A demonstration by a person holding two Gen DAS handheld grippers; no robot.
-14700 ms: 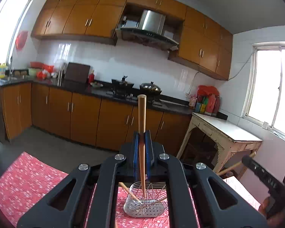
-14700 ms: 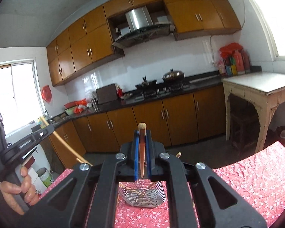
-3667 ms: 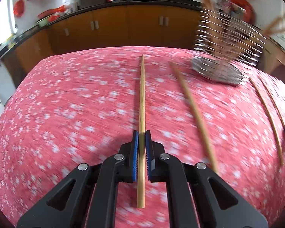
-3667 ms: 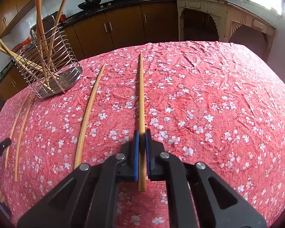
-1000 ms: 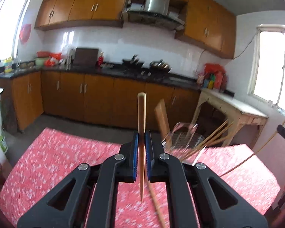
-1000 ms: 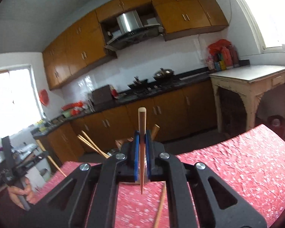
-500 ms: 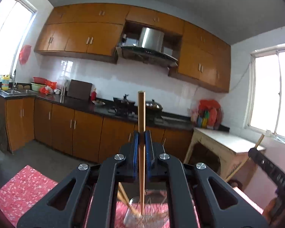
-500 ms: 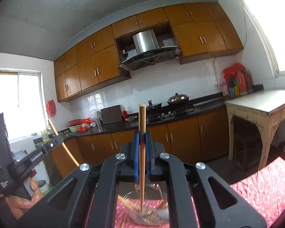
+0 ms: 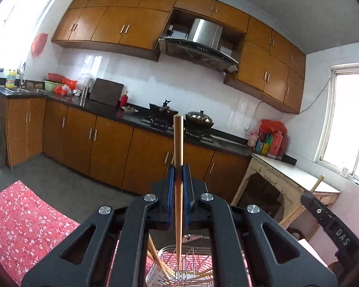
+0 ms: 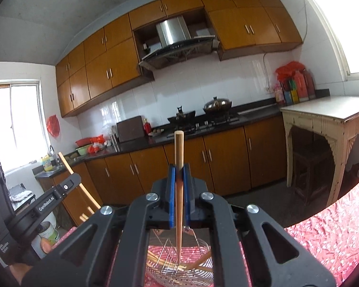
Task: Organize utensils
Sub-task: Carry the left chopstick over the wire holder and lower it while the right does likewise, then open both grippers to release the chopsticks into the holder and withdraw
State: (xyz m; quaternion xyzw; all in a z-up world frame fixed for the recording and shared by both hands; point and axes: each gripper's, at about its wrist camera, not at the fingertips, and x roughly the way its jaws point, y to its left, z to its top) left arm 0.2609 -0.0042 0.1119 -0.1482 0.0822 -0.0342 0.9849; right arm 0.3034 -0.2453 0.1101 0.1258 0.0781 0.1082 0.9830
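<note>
Chopsticks (image 9: 178, 167) (image 10: 178, 174) clamped upright, one in each set of jaws, now carried from beside the holder (image 9: 179, 270) to directly above it, tips seemingly inside the rim. Release next, probably; more sticks already standing within.

Kitchen background, non-task items only.
Orange-brown wall cabinets (image 9: 112, 24) over a steel range hood (image 9: 204, 40); black counter (image 9: 103, 110) carries a wok (image 10: 180, 119) and lidded pot (image 10: 217, 105) on the hob, dark box (image 9: 106, 94), red bottle (image 9: 124, 100). Cream side table (image 10: 328, 114) right, red floral cloth (image 9: 24, 224) below.
</note>
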